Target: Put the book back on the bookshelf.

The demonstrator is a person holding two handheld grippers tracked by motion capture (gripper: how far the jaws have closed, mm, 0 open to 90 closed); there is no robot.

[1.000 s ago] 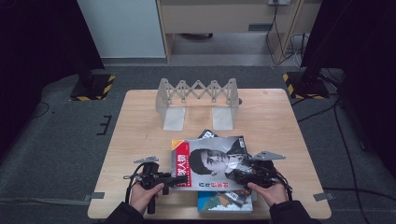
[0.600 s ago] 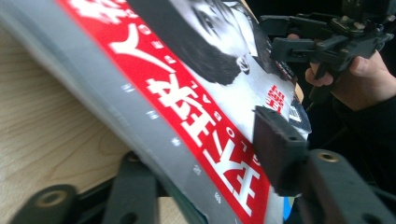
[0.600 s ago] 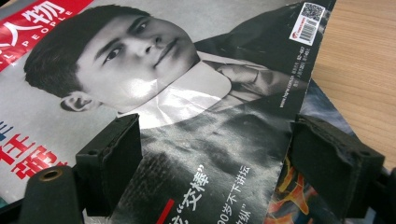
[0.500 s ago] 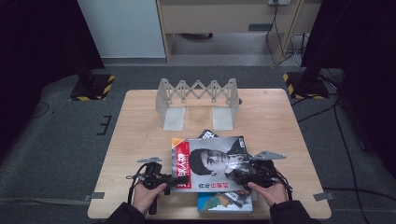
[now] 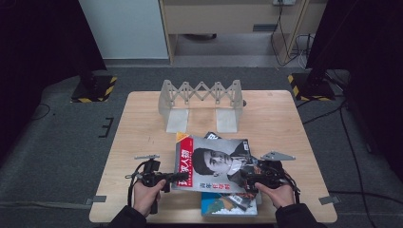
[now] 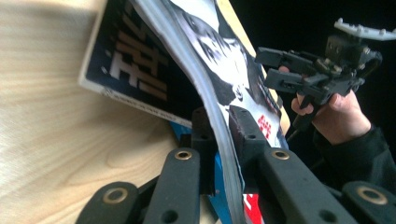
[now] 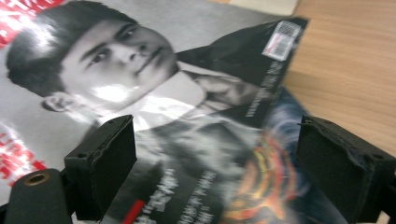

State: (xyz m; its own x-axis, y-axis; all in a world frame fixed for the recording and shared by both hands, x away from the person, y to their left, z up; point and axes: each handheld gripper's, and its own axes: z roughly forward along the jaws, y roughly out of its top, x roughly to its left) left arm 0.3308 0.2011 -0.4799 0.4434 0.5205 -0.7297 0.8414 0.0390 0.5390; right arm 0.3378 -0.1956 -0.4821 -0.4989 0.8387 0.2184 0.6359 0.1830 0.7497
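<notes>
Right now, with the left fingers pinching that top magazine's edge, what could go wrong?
1. The left gripper clamps only the thin edge of the top magazine; the cover may tear or slip.
2. The right gripper is open above it, so the far side sags unsupported.
3. Lifting may drag the blue magazine underneath off the table.

Large Chinese characters on the magazine (image 5: 211, 164) cover, too blurred to read.
</notes>
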